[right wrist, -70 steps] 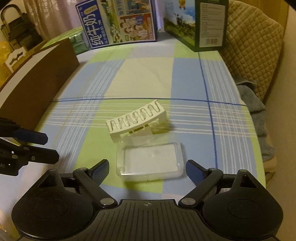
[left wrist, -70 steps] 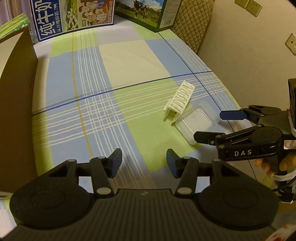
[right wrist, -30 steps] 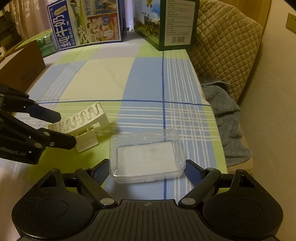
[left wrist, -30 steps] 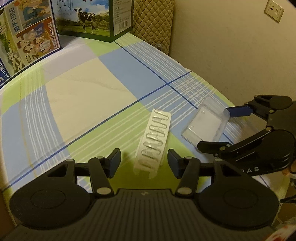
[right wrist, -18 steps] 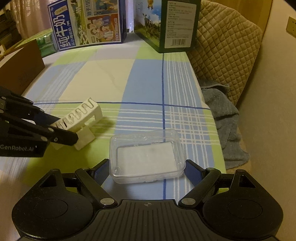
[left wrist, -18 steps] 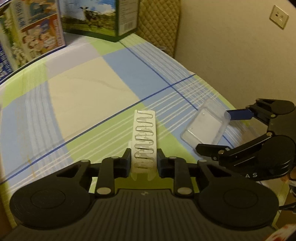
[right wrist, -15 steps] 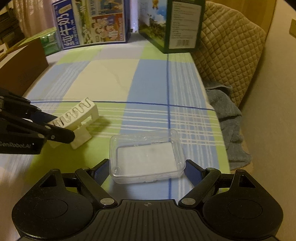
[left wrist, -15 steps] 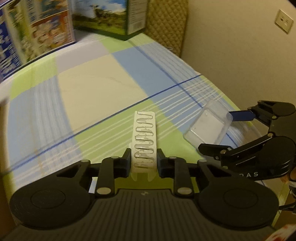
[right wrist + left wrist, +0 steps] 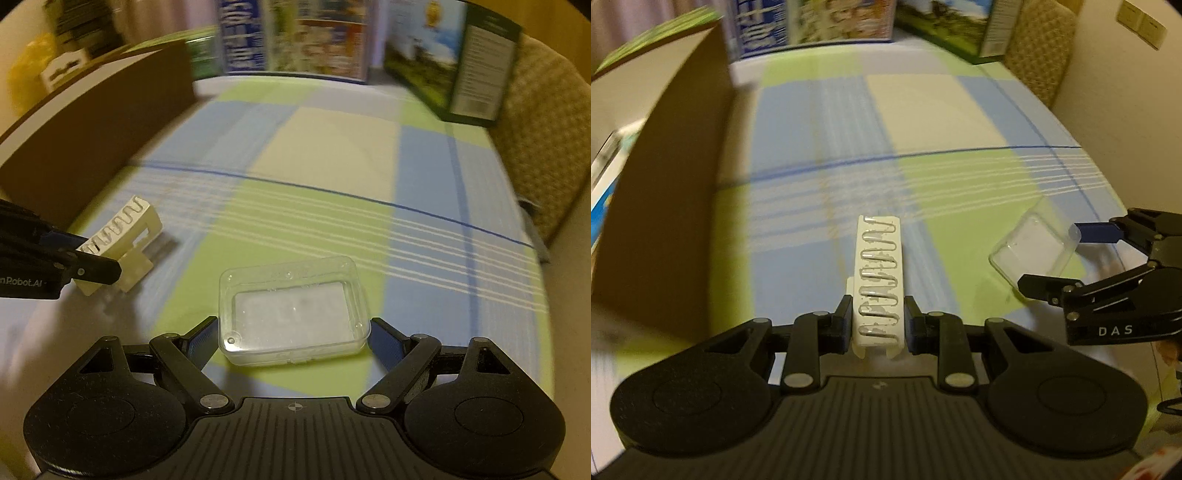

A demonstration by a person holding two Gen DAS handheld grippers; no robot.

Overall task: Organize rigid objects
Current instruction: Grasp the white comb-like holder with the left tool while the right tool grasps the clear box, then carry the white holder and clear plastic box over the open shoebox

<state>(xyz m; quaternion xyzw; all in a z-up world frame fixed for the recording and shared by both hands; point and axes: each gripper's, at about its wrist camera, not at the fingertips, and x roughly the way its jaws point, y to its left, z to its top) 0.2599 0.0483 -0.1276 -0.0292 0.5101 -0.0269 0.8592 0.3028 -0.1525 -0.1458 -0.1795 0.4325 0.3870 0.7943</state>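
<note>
Left gripper (image 9: 878,324) clamped on white rack (image 9: 879,280), lifted off plaid cloth (image 9: 820,122). Right gripper (image 9: 291,338) open around clear box (image 9: 291,310). Risk: 1 narrow end pinched, rack could pivot or slip.

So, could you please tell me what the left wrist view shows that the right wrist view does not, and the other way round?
Only the left wrist view shows the left gripper from behind, shut on the white rack at its near end, and wall sockets on the right.

Only the right wrist view shows the clear plastic box between the fingers of the open right gripper, and the rack's side legs.

Both show the rack, the box, the checked cloth, the brown cardboard box and the cartons at the back.
</note>
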